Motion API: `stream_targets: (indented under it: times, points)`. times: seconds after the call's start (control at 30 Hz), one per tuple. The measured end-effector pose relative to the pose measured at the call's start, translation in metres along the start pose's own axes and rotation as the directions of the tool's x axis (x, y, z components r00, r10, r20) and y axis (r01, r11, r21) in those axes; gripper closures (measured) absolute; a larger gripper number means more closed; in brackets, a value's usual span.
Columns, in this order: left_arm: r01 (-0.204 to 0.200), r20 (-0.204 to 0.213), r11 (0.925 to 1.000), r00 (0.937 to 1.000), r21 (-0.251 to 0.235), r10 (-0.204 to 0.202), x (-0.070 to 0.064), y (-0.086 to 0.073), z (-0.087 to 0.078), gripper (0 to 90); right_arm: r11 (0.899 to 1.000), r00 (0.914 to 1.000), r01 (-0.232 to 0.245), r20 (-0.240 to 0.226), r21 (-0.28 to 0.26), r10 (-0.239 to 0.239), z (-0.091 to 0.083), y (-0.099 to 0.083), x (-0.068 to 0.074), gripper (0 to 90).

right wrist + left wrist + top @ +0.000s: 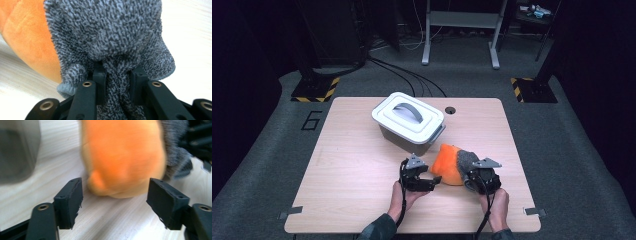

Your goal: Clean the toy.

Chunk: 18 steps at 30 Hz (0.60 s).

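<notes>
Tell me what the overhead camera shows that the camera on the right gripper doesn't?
High view alone: the lidded grey box, the left gripper open beside the orange plush, both of the person's hands, and the floor beyond the table. Right gripper view alone: close up, the right gripper pinching a fold of the grey knit sock. Both share: plush, sock, wooden table.
</notes>
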<state>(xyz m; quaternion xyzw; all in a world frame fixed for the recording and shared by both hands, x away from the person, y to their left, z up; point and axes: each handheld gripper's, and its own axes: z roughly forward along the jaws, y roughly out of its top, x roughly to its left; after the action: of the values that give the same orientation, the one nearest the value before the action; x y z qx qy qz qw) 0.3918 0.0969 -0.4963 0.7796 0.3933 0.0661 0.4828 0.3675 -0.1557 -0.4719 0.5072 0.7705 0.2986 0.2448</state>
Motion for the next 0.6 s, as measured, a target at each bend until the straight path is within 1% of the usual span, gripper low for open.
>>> stream_targets:
  times: [0.03, 0.1, 0.13, 0.17, 0.2, 0.23, 0.27, 0.3, 0.33, 0.37, 0.4, 0.43, 0.47, 0.5, 0.53, 0.57, 0.6]
  points:
    - [0.027, 0.015, 0.9996, 0.9995, 0.001, -0.027, 0.003, -0.001, 0.003, 27.3, 1.000, 0.9999, -0.010, -0.001, 0.004, 0.010, -0.001, -0.001, -0.001, 71.3]
    - [0.078, 0.044, 0.9970, 0.9960, 0.004, -0.078, 0.008, -0.004, 0.009, 25.6, 1.000, 1.0000, -0.005, 0.001, 0.001, 0.005, 0.000, -0.003, -0.002, 71.3]
    - [0.116, 0.071, 0.9932, 0.9907, -0.006, -0.116, 0.009, -0.005, 0.013, 25.1, 1.000, 0.9999, -0.015, 0.001, 0.004, 0.015, -0.001, -0.004, -0.003, 71.2]
    - [0.116, 0.071, 0.9932, 0.9907, -0.006, -0.116, 0.009, -0.005, 0.013, 25.2, 1.000, 0.9999, -0.015, 0.001, 0.004, 0.015, -0.001, -0.004, -0.003, 71.2]
    - [0.133, 0.081, 0.9910, 0.9880, -0.015, -0.131, 0.010, -0.006, 0.015, 25.2, 1.000, 0.9999, -0.016, 0.004, 0.004, 0.016, -0.001, -0.004, -0.003, 71.2]
    - [0.147, 0.104, 0.9887, 0.9843, -0.030, -0.143, 0.011, -0.007, 0.017, 32.6, 1.000, 0.9999, -0.014, 0.006, 0.001, 0.014, -0.001, -0.004, -0.003, 71.3]
    - [0.146, 0.136, 0.9877, 0.9811, -0.056, -0.137, 0.009, -0.007, 0.018, 40.3, 1.000, 0.9999, -0.013, 0.007, 0.000, 0.013, -0.001, -0.004, -0.002, 71.3]
    - [0.138, 0.142, 0.9882, 0.9817, -0.067, -0.128, 0.008, -0.007, 0.019, 49.1, 1.000, 0.9999, -0.013, 0.008, 0.000, 0.013, -0.001, -0.004, -0.002, 71.3]
    - [0.129, 0.134, 0.9892, 0.9838, -0.069, -0.119, 0.006, -0.006, 0.019, 56.1, 1.000, 0.9999, -0.013, 0.003, 0.003, 0.013, -0.001, -0.003, -0.002, 71.3]
    - [0.129, 0.129, 0.9892, 0.9844, -0.070, -0.119, 0.005, -0.005, 0.019, 61.4, 1.000, 0.9998, -0.018, 0.006, 0.006, 0.018, -0.002, -0.003, -0.001, 71.3]
    - [0.121, 0.133, 0.9908, 0.9847, -0.060, -0.112, 0.005, -0.003, 0.018, 66.0, 1.000, 0.9999, -0.010, 0.012, 0.004, 0.009, -0.002, -0.003, -0.002, 71.3]
    - [0.105, 0.121, 0.9928, 0.9878, -0.057, -0.098, 0.004, -0.001, 0.017, 69.5, 1.000, 0.9999, -0.010, 0.008, 0.003, 0.010, -0.003, -0.003, -0.002, 71.3]
    - [0.090, 0.113, 0.9945, 0.9900, -0.053, -0.084, 0.002, 0.001, 0.016, 72.2, 1.000, 0.9998, -0.021, 0.004, 0.004, 0.021, -0.004, -0.003, -0.002, 71.3]
    - [0.074, 0.118, 0.9959, 0.9907, -0.051, -0.068, 0.001, 0.003, 0.014, 74.0, 1.000, 0.9999, -0.015, -0.001, -0.001, 0.015, -0.005, -0.003, -0.003, 71.3]
    - [0.056, 0.109, 0.9973, 0.9927, -0.047, -0.050, -0.001, 0.005, 0.012, 75.2, 1.000, 0.9999, -0.015, 0.005, -0.004, 0.015, -0.006, -0.003, -0.003, 71.4]
    - [0.030, 0.100, 0.9985, 0.9947, -0.046, -0.025, -0.002, 0.008, 0.010, 76.0, 1.000, 0.9998, -0.018, -0.003, -0.003, 0.018, -0.007, -0.004, -0.003, 71.3]
    - [0.011, 0.106, 0.9988, 0.9944, -0.049, -0.006, -0.004, 0.011, 0.007, 76.5, 1.000, 0.9996, -0.028, -0.007, -0.004, 0.028, -0.008, -0.004, -0.003, 71.3]
